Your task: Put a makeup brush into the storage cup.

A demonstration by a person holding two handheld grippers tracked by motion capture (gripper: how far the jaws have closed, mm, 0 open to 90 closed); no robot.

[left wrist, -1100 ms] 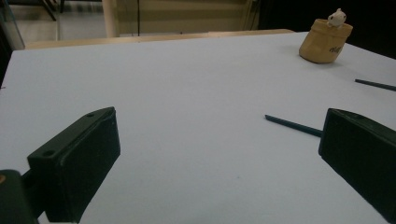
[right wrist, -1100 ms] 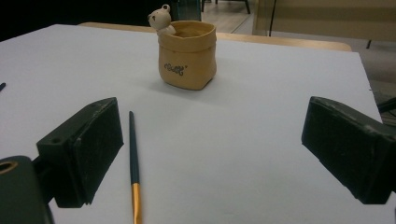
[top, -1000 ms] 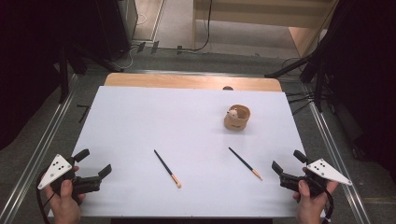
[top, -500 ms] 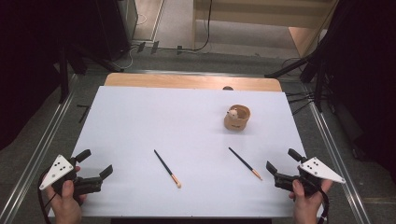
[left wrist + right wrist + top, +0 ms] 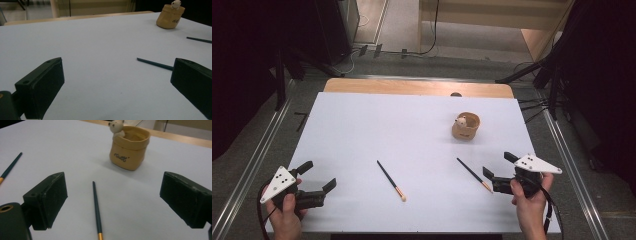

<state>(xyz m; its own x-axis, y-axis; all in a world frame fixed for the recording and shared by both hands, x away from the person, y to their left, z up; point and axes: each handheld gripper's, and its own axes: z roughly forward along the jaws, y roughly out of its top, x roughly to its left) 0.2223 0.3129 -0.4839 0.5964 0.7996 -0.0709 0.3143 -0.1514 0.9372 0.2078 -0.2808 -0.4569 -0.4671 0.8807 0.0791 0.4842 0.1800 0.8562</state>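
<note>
Pencil (image 5: 96,212) lies btwn wide jaws of right gripper (image 5: 501,170); hand low.

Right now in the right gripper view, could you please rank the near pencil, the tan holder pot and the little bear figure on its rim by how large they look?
1. Tan holder pot, the bulkiest.
2. Near pencil: longer than the pot is tall, but very thin and nearer the camera, so this placing against the pot is unsure.
3. Bear figure, clearly smallest.

Even overhead light on the white table (image 5: 362,130); surroundings fall dark. My black jaws loom soft and slightly blurred in both gripper views. The pot (image 5: 130,147) casts a faint shadow; mild grain throughout.
</note>
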